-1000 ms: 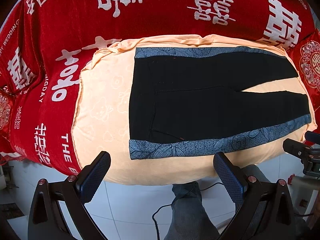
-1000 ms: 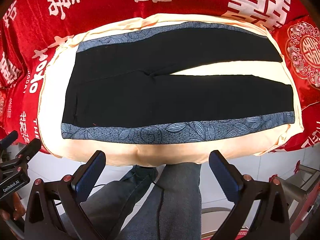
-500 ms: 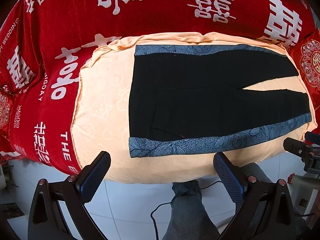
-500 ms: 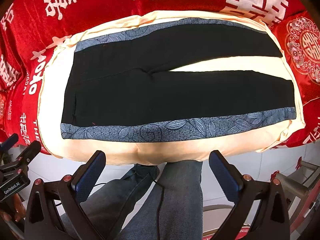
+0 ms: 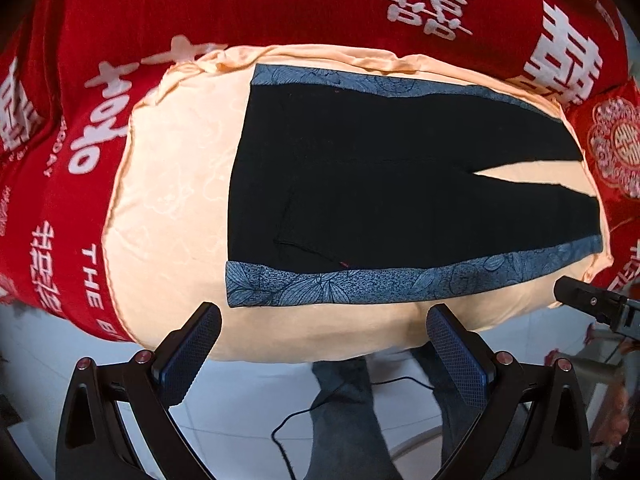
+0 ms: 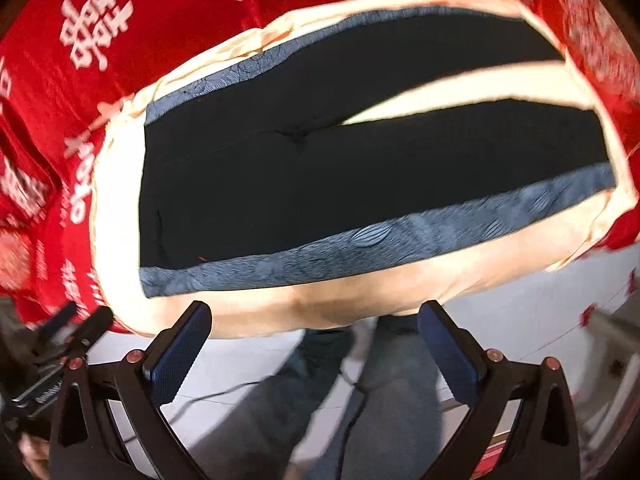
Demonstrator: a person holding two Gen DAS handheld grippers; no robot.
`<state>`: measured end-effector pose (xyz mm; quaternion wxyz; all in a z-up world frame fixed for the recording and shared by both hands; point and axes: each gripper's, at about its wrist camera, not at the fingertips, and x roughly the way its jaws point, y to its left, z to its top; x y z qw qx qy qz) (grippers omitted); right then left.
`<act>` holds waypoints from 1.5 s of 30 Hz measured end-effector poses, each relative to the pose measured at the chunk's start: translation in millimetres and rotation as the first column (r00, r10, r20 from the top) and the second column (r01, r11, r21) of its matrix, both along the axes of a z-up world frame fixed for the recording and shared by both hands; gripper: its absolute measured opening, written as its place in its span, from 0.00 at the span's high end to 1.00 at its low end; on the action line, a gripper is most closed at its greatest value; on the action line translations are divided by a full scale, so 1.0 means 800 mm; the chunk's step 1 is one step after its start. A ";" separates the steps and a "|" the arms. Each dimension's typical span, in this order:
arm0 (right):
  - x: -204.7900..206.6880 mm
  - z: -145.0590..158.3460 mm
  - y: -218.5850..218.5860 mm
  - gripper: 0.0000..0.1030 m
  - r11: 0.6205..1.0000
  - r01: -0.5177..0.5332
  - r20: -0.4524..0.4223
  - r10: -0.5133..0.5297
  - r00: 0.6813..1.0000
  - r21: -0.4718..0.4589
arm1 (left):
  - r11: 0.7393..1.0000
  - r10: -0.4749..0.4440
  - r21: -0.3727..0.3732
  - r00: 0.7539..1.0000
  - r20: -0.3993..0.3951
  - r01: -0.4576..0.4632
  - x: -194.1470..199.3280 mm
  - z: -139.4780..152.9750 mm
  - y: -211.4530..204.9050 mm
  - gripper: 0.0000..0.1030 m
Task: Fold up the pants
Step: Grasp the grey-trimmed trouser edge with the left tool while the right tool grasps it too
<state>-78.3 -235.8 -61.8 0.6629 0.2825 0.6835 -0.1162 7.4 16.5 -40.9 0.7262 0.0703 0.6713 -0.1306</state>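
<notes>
Black pants [image 5: 380,184] with blue-grey leaf-patterned side stripes lie flat on a peach cloth [image 5: 172,200], waist to the left and both legs spread to the right. The same pants [image 6: 320,168] fill the right wrist view, slightly blurred. My left gripper [image 5: 324,328] hovers open over the cloth's near edge, just short of the near stripe [image 5: 340,286], holding nothing. My right gripper [image 6: 314,326] is also open and empty, off the near edge below the near leg's stripe [image 6: 360,244]. The right gripper's body [image 5: 592,304] shows at the right edge of the left wrist view.
A red bedspread [image 5: 320,4] with white characters surrounds the peach cloth [image 6: 116,184]. A person's legs in grey jeans [image 6: 384,400] stand on the white tiled floor [image 5: 248,392] by the bed's near edge. A thin black cable [image 5: 304,416] trails on the floor.
Both grippers have moved closer to the bed's near edge. The right wrist view has tilted and blurred with motion. The pants have not moved.
</notes>
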 end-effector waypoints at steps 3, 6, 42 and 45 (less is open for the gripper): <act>-0.006 -0.016 -0.008 0.00 0.993 0.067 0.022 -0.069 0.997 0.099 | 0.995 0.052 -0.083 0.998 -0.036 -0.055 0.004 -0.016 0.011 0.00; -0.007 -0.036 -0.012 0.00 0.977 0.095 0.044 -0.105 0.993 0.189 | 0.989 0.114 -0.085 0.991 -0.065 -0.119 0.005 -0.038 0.020 0.00; -0.030 -0.224 -0.040 0.38 0.620 0.113 0.197 -0.410 0.891 0.776 | 0.726 0.532 -0.328 0.796 -0.289 -0.604 -0.007 -0.223 0.072 0.00; -0.030 -0.227 -0.040 0.38 0.659 0.109 0.195 -0.370 0.909 0.744 | 0.741 0.526 -0.321 0.807 -0.267 -0.589 -0.002 -0.218 0.062 0.09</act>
